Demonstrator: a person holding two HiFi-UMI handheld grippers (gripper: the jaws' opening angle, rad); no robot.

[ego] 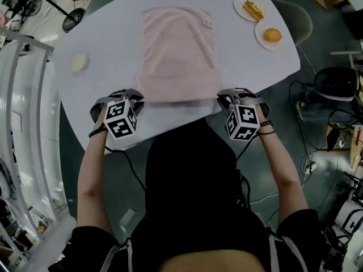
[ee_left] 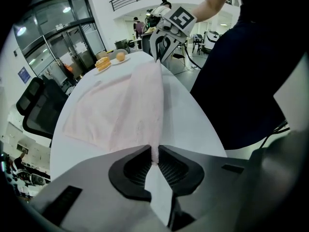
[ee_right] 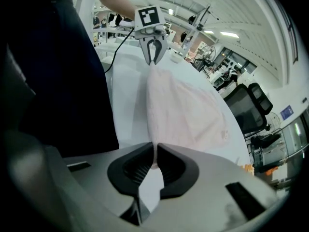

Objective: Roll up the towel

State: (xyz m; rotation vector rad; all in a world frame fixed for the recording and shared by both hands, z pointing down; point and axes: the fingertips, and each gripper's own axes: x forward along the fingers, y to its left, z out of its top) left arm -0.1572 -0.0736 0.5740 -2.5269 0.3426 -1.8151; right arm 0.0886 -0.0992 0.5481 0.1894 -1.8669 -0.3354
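A pale pink towel (ego: 178,50) lies flat on the white table (ego: 102,38), and its near edge is raised a little off the surface. My left gripper (ego: 138,97) is shut on the towel's near left corner. In the left gripper view, the cloth edge (ee_left: 145,105) runs into the pinched left gripper (ee_left: 154,151). My right gripper (ego: 222,98) is shut on the near right corner. The right gripper view shows the towel (ee_right: 183,110) pinched in the right gripper (ee_right: 155,151). Each gripper view also shows the other gripper holding the far end of that edge: the right one (ee_left: 159,45) and the left one (ee_right: 153,50).
A plate with bread (ego: 249,8) and a plate with a round orange bun (ego: 271,35) sit at the table's far right. A small white dish (ego: 79,61) sits at the left. The table's near edge lies just under both grippers. An office chair (ego: 334,84) stands to the right.
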